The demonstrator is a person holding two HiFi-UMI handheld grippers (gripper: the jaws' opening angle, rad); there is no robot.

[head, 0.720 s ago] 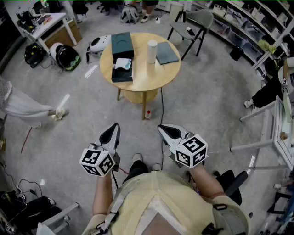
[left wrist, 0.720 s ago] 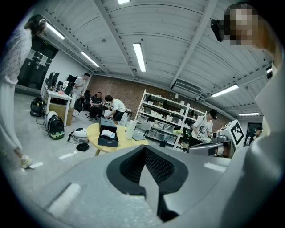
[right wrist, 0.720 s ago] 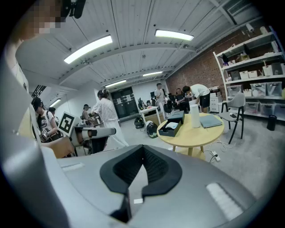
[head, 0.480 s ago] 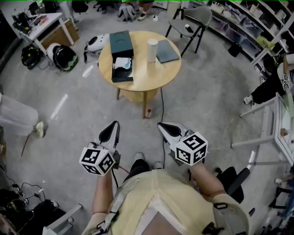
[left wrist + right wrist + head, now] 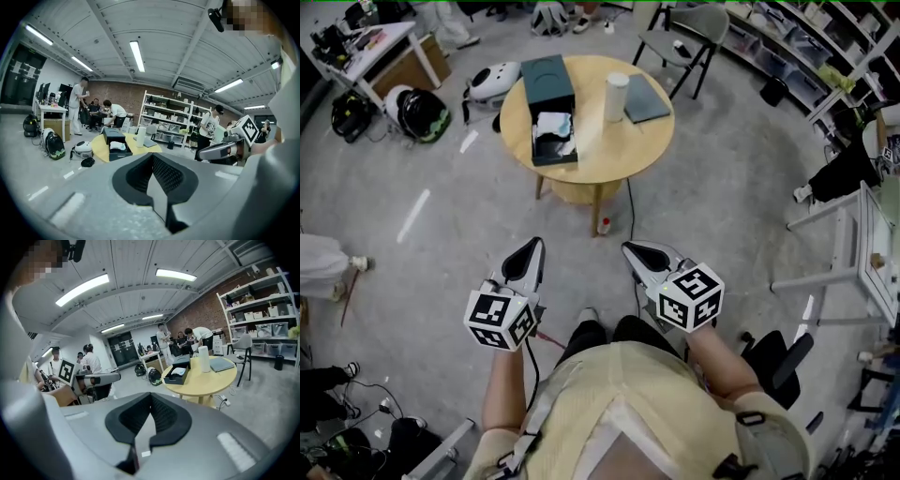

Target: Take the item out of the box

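The left hand-held gripper (image 5: 528, 261) is closed and empty, held near the body and aimed at the counter (image 5: 614, 155), well apart from it. This is presumably a carry posture ahead of the approach. The box (image 5: 553, 157) lies open on the counter, exposing the white item (image 5: 553, 125) to a grasp from above. The right hand-held gripper (image 5: 642, 264) is likewise closed and empty. The item's shape and wrapping are too small to identify.

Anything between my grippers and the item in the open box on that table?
Nothing visible does. Floor separates the shut left gripper and right gripper from the round table. The box lies open, the white item exposed on top; the white cylinder stands apart to its right.
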